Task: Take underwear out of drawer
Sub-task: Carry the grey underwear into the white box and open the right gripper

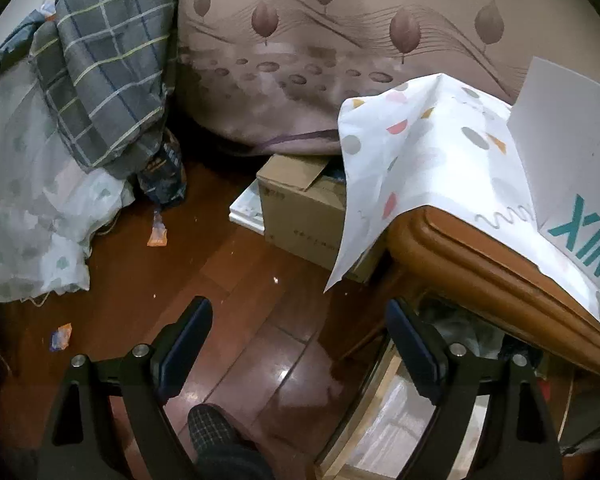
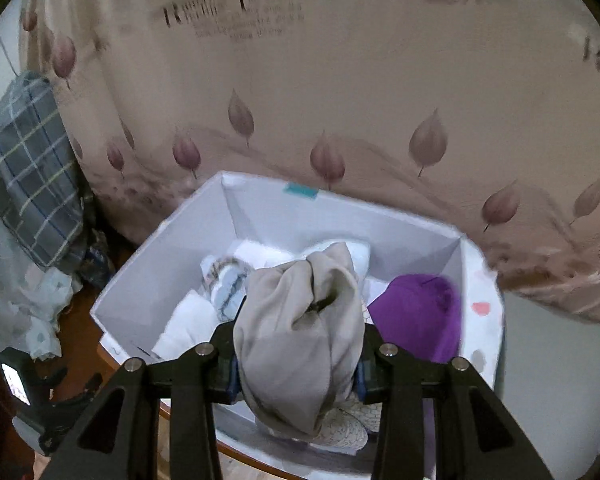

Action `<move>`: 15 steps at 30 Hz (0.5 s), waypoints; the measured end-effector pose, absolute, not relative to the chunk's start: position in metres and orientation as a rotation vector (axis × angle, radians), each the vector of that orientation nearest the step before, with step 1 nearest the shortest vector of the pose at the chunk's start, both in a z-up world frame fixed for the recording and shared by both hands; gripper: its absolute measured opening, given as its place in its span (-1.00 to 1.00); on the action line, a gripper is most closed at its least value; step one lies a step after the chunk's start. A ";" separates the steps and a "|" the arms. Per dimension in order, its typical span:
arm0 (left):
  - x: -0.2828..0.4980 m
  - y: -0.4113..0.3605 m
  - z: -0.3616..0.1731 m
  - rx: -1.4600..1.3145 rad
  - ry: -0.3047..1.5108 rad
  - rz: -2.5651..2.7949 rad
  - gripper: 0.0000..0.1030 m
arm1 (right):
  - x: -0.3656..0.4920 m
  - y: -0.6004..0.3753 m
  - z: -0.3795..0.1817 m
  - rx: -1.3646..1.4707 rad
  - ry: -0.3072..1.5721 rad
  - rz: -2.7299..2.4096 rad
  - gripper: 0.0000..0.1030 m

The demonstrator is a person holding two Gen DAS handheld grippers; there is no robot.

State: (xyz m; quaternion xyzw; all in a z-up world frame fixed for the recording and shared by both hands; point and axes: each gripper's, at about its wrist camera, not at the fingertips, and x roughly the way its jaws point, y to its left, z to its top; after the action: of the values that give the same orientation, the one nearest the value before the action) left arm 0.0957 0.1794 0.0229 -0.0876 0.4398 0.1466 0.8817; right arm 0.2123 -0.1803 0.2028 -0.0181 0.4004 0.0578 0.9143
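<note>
Your right hand-held gripper (image 2: pixel 298 376) is clenched on a bundled beige underwear garment (image 2: pixel 300 332); both pads press its sides and the cloth bulges up between the fingers; the bundle hangs above a white box (image 2: pixel 160 252) with open top. Inside that box you have a purple garment (image 2: pixel 420 316) at the right, a striped blue-and-white piece (image 2: pixel 226 284) at the left, and white folded cloth (image 2: pixel 188 324) beside it; a patterned white piece (image 2: pixel 348 428) lies directly under the held bundle. The right wrist view is blurred, so finer detail inside the box cannot be told.

Your left hand-held gripper (image 1: pixel 300 344) stands released, jaws wide apart, nothing between them; it points down at the dark wooden floor (image 1: pixel 236 280). To its right sits a wooden cabinet (image 1: pixel 480 268) whose top edge is draped with a spotted white cloth (image 1: pixel 416 152); the open drawer (image 1: pixel 384 412) shows below that edge, with dark cloth inside, indistinct. A cardboard box (image 1: pixel 300 208) rests on the floor behind; a checked grey pillow (image 1: pixel 104 60) leans at the upper left; a leaf-print curtain (image 1: pixel 360 32) fills the background. A slippered foot (image 1: pixel 216 432) shows at the bottom edge.
</note>
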 end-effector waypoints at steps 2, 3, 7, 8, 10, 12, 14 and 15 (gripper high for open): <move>0.096 0.181 0.022 -0.192 0.920 0.303 0.68 | 0.222 -0.180 0.189 -0.027 0.853 0.106 -0.22; 0.096 0.182 0.022 -0.195 0.923 0.300 0.68 | 0.227 -0.180 0.182 -0.018 0.871 0.105 -0.22; 0.096 0.181 0.022 -0.193 0.924 0.293 0.68 | 0.241 -0.184 0.162 0.015 0.921 0.099 -0.15; 0.095 0.182 0.023 -0.194 0.924 0.291 0.68 | 0.242 -0.185 0.159 0.018 0.927 0.093 -0.09; 0.096 0.180 0.024 -0.192 0.926 0.284 0.68 | 0.246 -0.187 0.153 0.014 0.946 0.090 -0.01; 0.096 0.180 0.024 -0.190 0.928 0.280 0.68 | 0.247 -0.186 0.152 0.005 0.952 0.079 0.24; 0.097 0.178 0.024 -0.189 0.929 0.282 0.68 | 0.248 -0.183 0.153 -0.017 0.956 0.069 0.31; 0.097 0.178 0.024 -0.190 0.932 0.281 0.68 | 0.246 -0.182 0.156 -0.024 0.954 0.067 0.34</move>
State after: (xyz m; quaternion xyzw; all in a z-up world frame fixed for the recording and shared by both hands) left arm 0.0966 0.1784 0.0237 -0.0912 0.4471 0.1349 0.8796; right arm 0.2463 -0.1822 0.1556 -0.0114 0.4591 0.0322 0.8877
